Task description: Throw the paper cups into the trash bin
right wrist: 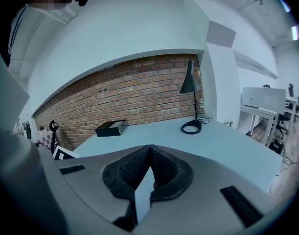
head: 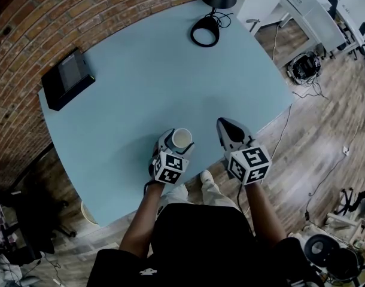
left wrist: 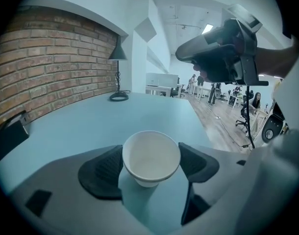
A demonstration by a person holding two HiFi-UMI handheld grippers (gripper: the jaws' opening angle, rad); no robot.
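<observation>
**Inspector:** Container and contents?
**Assessor:** One white paper cup (left wrist: 150,153), upright on the blue table (head: 140,82) near its front edge, empty. The left gripper (left wrist: 149,165) has its pads pressed against the cup's sides. The right gripper (right wrist: 149,148) has its jaws closed together on nothing.
**Inspector:** Markings?
**Assessor:** None legible on the cup.
**Inspector:** View differences?
**Assessor:** The left gripper view shows the cup's interior. The right gripper view shows the lamp (right wrist: 191,89) and black box (right wrist: 110,128) instead.

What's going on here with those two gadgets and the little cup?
A person at a light-blue table holds a gripper in each hand. The left gripper has a white paper cup upright between its jaws, pads against both sides of its rim, close to the person's edge of the table. The right gripper hangs beside it, jaws together and empty.
</observation>
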